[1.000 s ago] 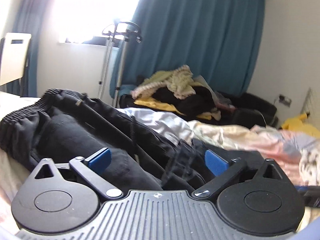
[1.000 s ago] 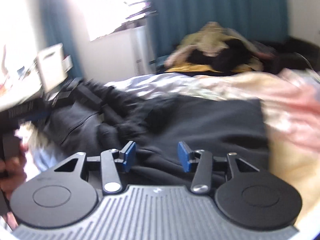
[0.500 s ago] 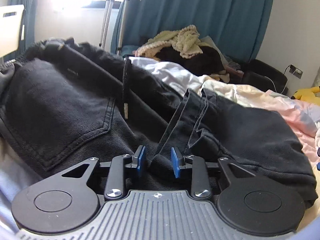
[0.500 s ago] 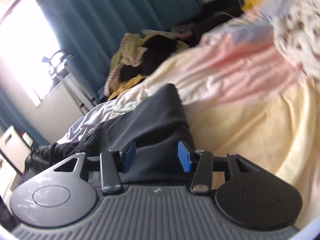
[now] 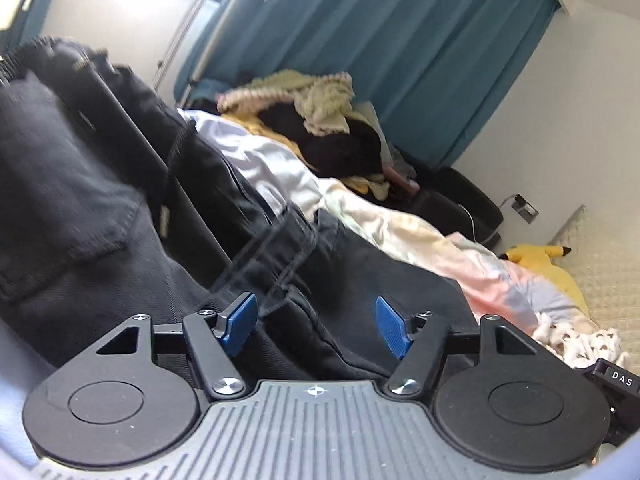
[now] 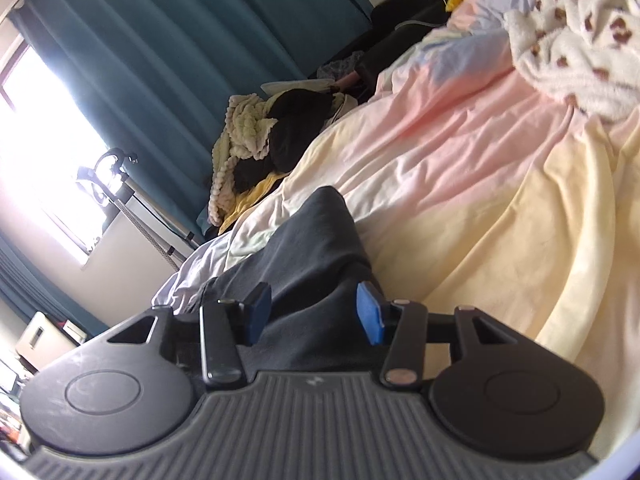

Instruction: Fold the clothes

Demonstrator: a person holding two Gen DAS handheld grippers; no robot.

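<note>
Jeans (image 5: pixel 100 208), black denim, lay rumpled across the near side of the bed (image 6: pixel 500 184), waistband end bunched high toward the left, a back pocket facing up, and a leg running off toward the right. Left gripper (image 5: pixel 316 322) hung right over a ridge of seam and fabric in the middle of the garment, its blue pads spread wide, nothing caught between them. Right gripper (image 6: pixel 314 310) sat low at the far end of the dark leg, near where the cloth met the pastel sheet, and its pads stood apart as well, straddling the fabric without pinching it. So both tools were released, each poised over its own end of the same pair.

As for the step, my read was a regrasp on a half-arranged pair: the legs looked roughly gathered, yet the waist was heaped and the seams twisted, so the scene fit either smoothing out ahead of a fold or resetting the hold between folds. Whichever it was, the next move called for both sets of pads to close on firm, layered edges, hem at the right and seam ridge at the left, taking every layer so none slipped free. Denim is heavy and stiff, so a shallow bite would likely drop it. Beyond the bed's far edge, a pile of clothes (image 5: pixel 320 120) waited by the teal curtain (image 5: pixel 400 40).
</note>
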